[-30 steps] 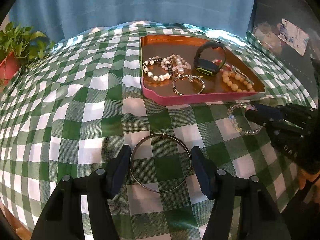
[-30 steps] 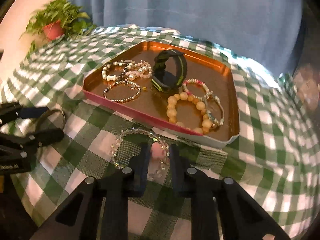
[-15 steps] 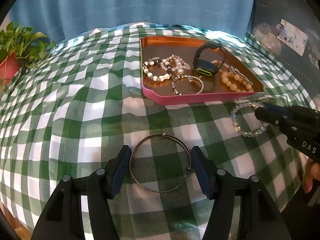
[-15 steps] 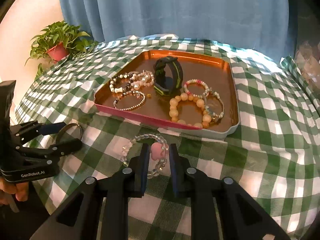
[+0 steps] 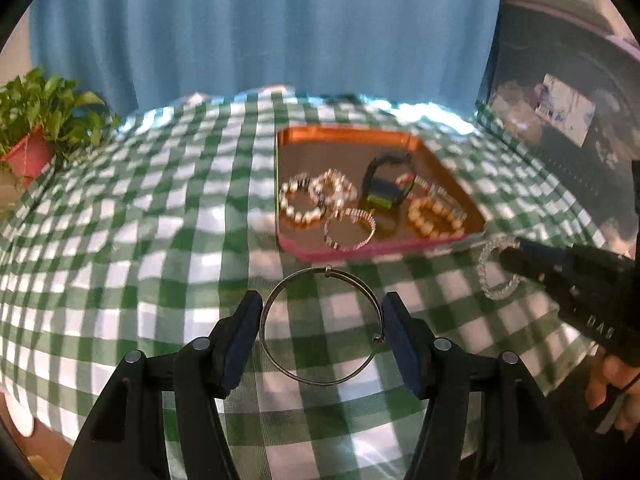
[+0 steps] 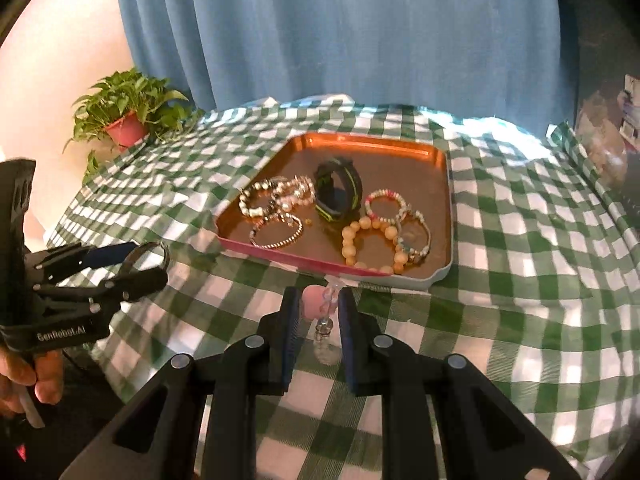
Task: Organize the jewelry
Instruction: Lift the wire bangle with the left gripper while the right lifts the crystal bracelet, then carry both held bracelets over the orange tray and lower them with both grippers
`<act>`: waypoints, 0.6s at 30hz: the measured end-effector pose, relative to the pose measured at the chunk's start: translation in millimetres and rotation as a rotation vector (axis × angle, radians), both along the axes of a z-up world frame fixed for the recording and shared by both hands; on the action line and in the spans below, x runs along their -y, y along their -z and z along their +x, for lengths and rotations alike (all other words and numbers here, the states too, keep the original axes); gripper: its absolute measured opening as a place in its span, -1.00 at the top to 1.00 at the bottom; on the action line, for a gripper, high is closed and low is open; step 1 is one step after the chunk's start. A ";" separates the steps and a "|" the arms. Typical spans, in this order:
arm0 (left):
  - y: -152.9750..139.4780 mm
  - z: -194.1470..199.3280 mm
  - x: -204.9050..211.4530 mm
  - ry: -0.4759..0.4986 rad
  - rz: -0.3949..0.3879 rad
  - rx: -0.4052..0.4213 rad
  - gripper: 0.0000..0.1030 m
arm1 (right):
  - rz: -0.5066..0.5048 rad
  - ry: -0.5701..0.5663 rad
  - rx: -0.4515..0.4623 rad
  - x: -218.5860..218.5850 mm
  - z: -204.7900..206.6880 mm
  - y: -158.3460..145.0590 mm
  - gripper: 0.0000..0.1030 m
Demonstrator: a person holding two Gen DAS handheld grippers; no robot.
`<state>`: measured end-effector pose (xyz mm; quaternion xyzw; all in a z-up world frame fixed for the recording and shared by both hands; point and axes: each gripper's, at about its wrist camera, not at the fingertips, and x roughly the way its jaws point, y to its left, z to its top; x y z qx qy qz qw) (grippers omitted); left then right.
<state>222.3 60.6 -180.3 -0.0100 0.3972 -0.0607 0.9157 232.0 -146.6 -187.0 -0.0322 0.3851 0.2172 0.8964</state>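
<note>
1. Hand-held gripper on my left [image 5: 322,322] clamps the thin metal bangle [image 5: 320,326] across its width; my right hand-held gripper [image 6: 316,316] pinches the clear bead bracelet [image 6: 326,336], both lifted off the counter [image 6: 520,280].
2. I carry both level over the tray [image 6: 450,216] rim, then release onto bare tray floor.

I am seeing: blue curtain [image 6: 340,32] hanging behind; checked-cloth desk [image 6: 520,280]; potted plant [image 6: 124,116] sitting left.
</note>
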 end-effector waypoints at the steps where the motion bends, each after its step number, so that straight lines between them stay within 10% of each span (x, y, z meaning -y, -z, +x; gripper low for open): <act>1: -7.6 -2.7 1.4 0.000 -0.002 0.012 -0.20 | 0.000 -0.001 0.007 0.5 -2.9 -5.3 0.67; 18: -106.0 -24.9 21.5 0.041 0.006 0.186 -0.20 | 0.002 -0.027 0.150 4.1 -32.4 -105.9 0.66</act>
